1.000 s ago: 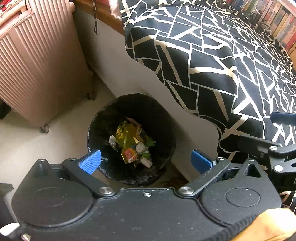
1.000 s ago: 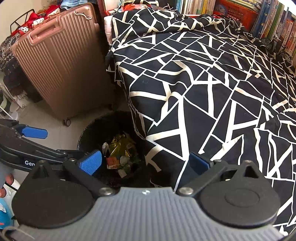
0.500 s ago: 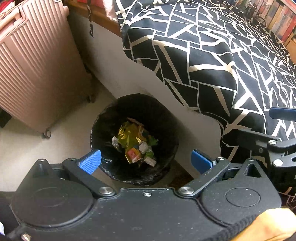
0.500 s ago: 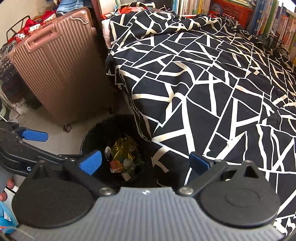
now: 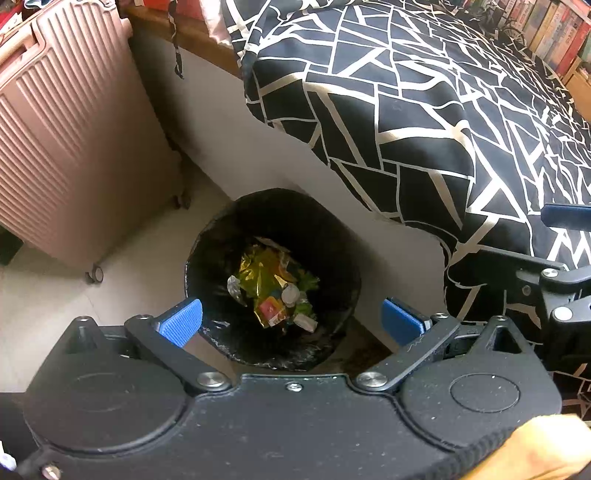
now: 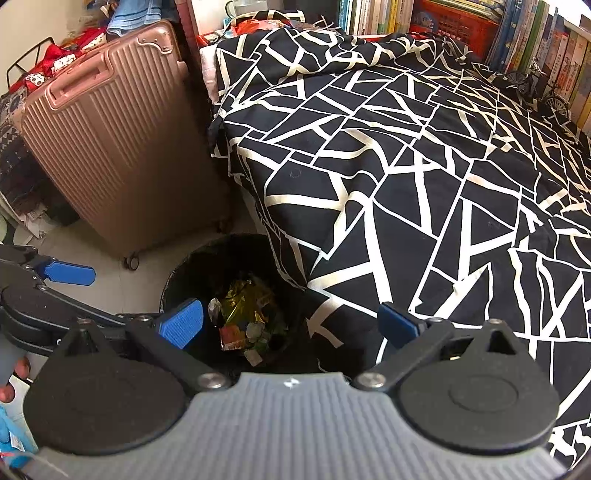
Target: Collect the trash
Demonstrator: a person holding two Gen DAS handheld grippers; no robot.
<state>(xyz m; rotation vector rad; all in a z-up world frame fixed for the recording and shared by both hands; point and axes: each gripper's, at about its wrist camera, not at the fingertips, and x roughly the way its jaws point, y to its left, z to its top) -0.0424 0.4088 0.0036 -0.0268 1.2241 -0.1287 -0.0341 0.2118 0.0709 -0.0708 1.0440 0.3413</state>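
The left gripper (image 5: 291,321) stands with its blue ribbed pads (image 5: 180,322) spread wide and nothing between them; directly ahead of and below its fingers sits the round black bin lined with a dark plastic bag (image 5: 334,254), and in the bottom of that bin lies the trash, a crumpled gold foil wrapper with scraps of white, red and green packaging (image 5: 271,286); to the left of the gripper stands the ribbed rose-pink hard-shell suitcase on small wheels (image 5: 70,133), and ahead and to its right the bed draped in a black quilt with white cracked-line pattern (image 5: 424,103) overhangs a pale bed side beside the bin; the right gripper (image 6: 291,321) is likewise splayed wide and empty, with the bin ahead of its left finger, the quilt filling the space ahead and to its right, and a row of upright books (image 6: 524,33) beyond the bed.
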